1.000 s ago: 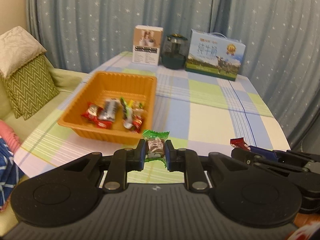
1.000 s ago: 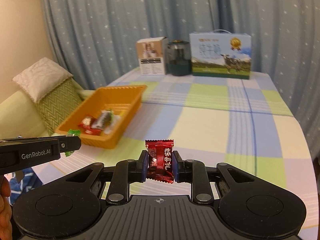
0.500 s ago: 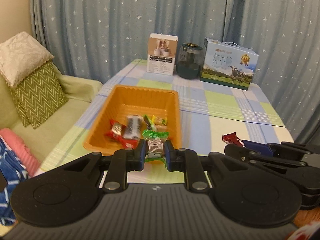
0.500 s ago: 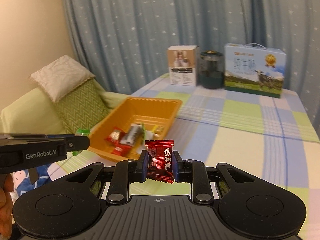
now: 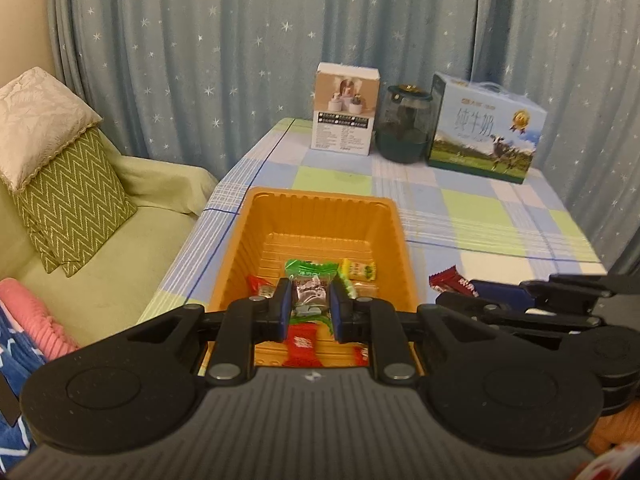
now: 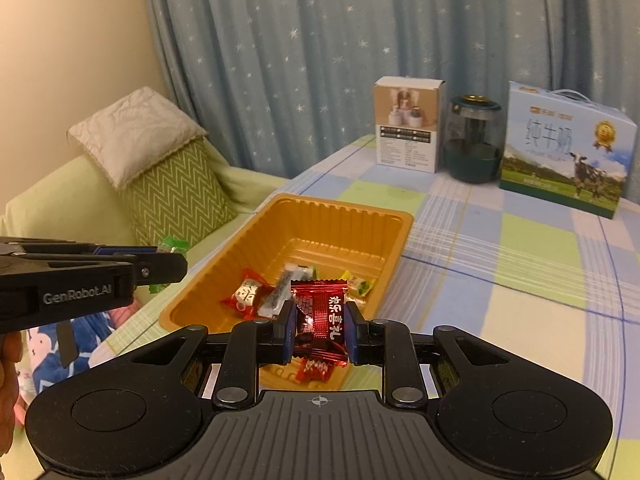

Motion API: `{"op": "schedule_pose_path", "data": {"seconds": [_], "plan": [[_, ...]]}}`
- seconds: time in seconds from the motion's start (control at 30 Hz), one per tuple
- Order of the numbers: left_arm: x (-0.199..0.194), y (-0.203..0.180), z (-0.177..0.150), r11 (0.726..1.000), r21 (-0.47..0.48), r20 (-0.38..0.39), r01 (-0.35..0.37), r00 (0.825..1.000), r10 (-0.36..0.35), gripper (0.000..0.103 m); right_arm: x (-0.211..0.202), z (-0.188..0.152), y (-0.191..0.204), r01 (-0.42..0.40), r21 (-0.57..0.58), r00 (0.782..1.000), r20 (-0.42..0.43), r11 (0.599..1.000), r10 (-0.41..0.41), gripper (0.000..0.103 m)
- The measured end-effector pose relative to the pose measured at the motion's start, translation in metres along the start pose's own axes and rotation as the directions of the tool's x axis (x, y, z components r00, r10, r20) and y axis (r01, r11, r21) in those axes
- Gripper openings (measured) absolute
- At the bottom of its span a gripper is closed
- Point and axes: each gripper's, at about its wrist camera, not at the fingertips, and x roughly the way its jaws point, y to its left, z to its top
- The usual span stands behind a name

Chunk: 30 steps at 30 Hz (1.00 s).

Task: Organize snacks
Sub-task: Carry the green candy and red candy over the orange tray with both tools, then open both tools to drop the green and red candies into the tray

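Two wrapped sweets in hand, one per tool, both poised over the collecting tray.

Item 1: green-and-clear crinkled plastic candy wrapper with a dark sweet inside. Held in the left gripper, jaws clenched on its middle, crimped green ends sticking out above and below. Position: over the near end of the ribbed orange plastic tray, which sits on the blue, green and white checked tablecloth.

Item 2: glossy red foil candy packet with white characters. Held in the right gripper, jaws clenched on its two sides. Position: above the tray's near right corner, seen in the right wrist view.

Tray contents: several loose sweets at the near end, among them a red-wrapped piece, a yellow-wrapped piece and a flat red packet below the right tool. Far half of the tray bare.

Handling notes, as judged: both sweets look very light, with a firm core and thin, slippery, crackling film around it. Best taken across the thick middle, as now; a pinch on the crimped ends alone would likely slide off. Not fragile, so a short drop into the tray should do no harm. Foil may cling briefly to a pad on release.

Also on the cloth, far end, well apart from the tray: white printed carton, dark green glass jar, blue milk gift box with cow picture.
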Motion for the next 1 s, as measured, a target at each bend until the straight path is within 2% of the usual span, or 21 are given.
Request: {"op": "schedule_pose_path", "data": {"seconds": [0.43, 1.0], "plan": [[0.053, 0.012, 0.007, 1.000, 0.004, -0.057, 0.018, 0.998, -0.017, 0.018, 0.055, 0.018, -0.007, -0.014, -0.014, 0.998, -0.055, 1.000, 0.013, 0.025], [0.080, 0.024, 0.007, 1.000, -0.001, -0.101, 0.021, 0.995, -0.021, 0.018, 0.077, 0.019, -0.014, -0.024, 0.039, 0.995, -0.094, 0.999, 0.028, 0.025]]}}
